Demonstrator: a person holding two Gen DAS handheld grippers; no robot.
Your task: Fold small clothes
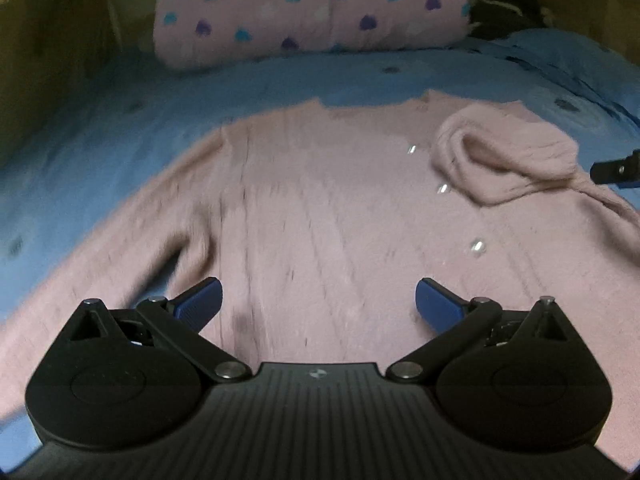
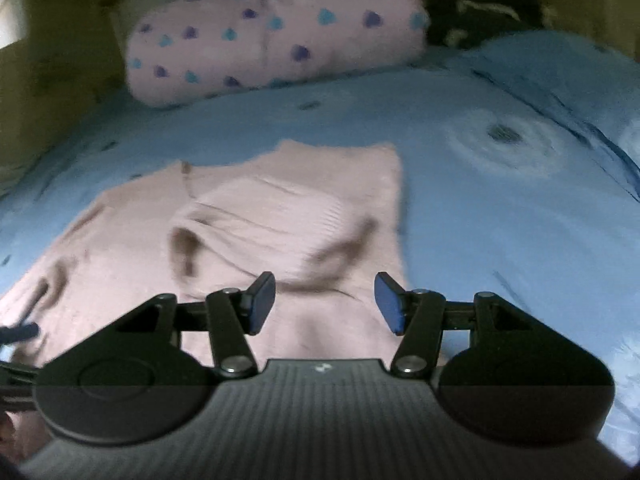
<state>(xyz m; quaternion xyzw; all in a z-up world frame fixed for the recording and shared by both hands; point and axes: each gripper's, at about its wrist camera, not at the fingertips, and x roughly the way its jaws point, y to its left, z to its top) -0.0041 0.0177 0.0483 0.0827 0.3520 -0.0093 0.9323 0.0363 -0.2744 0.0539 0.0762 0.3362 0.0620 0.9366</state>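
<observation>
A pink knitted cardigan (image 1: 312,208) with shiny buttons lies flat on a blue bed cover (image 1: 120,120). Its right sleeve (image 1: 508,160) is folded over the body; its left sleeve (image 1: 100,272) stretches out to the left. My left gripper (image 1: 318,304) is open and empty, hovering over the cardigan's lower part. My right gripper (image 2: 325,304) is open and empty, just above the folded sleeve (image 2: 272,224) near the cardigan's (image 2: 120,248) right edge. Its tip shows at the right edge of the left wrist view (image 1: 616,172).
A rolled pink blanket with blue and purple hearts (image 1: 312,12) (image 2: 272,44) lies at the far side of the bed. A dark garment (image 2: 484,16) lies to its right. Blue bed cover (image 2: 520,208) stretches to the right. A wooden wall stands at the left.
</observation>
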